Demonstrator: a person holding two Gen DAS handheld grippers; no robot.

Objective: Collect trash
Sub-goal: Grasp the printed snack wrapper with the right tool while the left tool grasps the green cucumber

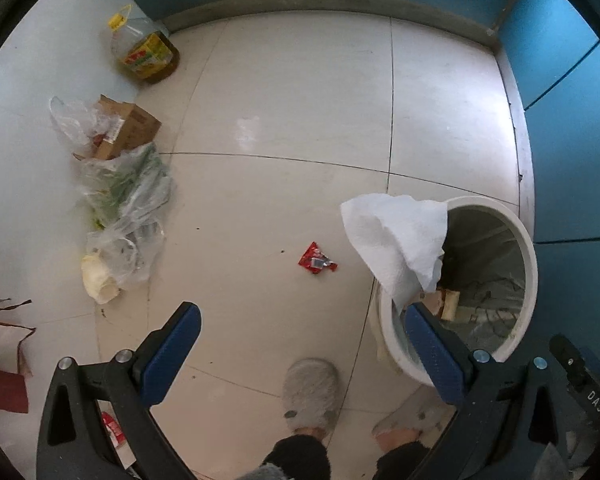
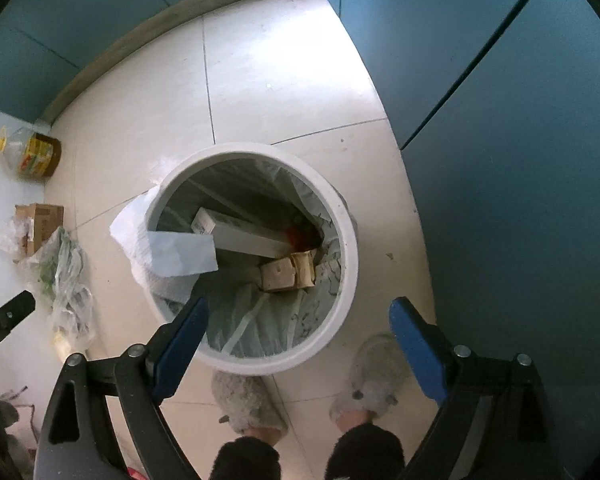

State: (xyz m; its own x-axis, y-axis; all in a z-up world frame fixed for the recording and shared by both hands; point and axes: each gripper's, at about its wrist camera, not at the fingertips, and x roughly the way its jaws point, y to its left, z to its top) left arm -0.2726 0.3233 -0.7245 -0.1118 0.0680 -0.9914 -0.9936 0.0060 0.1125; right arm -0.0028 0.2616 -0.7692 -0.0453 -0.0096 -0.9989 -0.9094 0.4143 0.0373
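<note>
A white round bin (image 1: 530, 264) with a clear liner stands on the tiled floor by the teal cabinets. A white paper towel (image 1: 396, 240) lies over its left rim, partly inside and partly outside; the right wrist view shows the paper towel (image 2: 180, 254) there too. A red wrapper (image 1: 316, 258) lies on the floor left of the bin. My left gripper (image 1: 302, 318) hangs open above the floor, nothing between its fingers. My right gripper (image 2: 300, 308) is open above the bin (image 2: 350, 240), also empty. Inside lie a long white box (image 2: 244, 234) and a brown carton (image 2: 288, 270).
Along the left wall stand an oil bottle (image 1: 146, 50), a torn cardboard box (image 1: 130, 126) and crumpled plastic bags (image 1: 124, 192). A red and brown paper bag (image 1: 0, 360) is at the far left. The person's grey slippers (image 1: 310, 392) stand just before the bin.
</note>
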